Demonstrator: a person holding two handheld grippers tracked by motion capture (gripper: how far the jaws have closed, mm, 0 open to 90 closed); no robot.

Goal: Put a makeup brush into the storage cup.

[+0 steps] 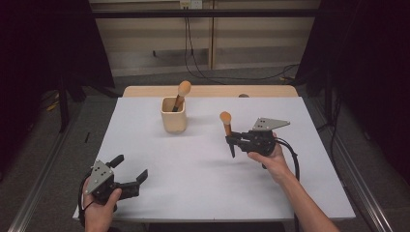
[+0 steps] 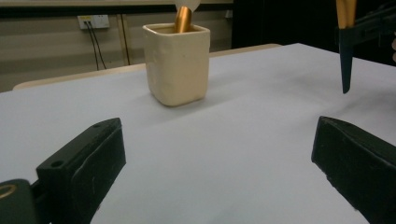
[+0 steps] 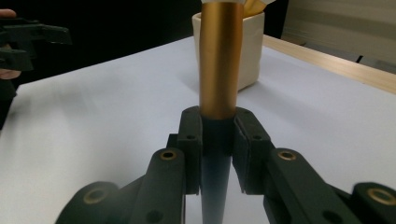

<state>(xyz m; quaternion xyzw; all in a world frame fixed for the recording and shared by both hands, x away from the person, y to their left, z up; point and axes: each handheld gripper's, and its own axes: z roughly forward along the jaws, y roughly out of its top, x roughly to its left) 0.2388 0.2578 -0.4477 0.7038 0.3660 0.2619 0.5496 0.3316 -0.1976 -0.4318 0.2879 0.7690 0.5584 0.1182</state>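
Worktop (image 1: 193,183) is lying broad and white, mostly bare. Cream cup (image 1: 173,115) is standing upright toward its far side, holding one brush (image 1: 182,93). Right tool (image 1: 231,140) is hovering right of the cup, clamped on a second brush (image 1: 226,122), bristles up, off the surface. Left tool (image 1: 129,170) is resting near the front-left corner, jaws apart, gripping nothing.

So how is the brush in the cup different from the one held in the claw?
The brush in the cup leans on the rim of the cream cup, while the held brush stands upright above the table. The cup hides the first brush's handle; the held brush shows its dark pointed end below the right claw. Nothing grips the brush in the cup; the right claw is shut on the held brush. Both have gold ferrules and rounded, tan heads.
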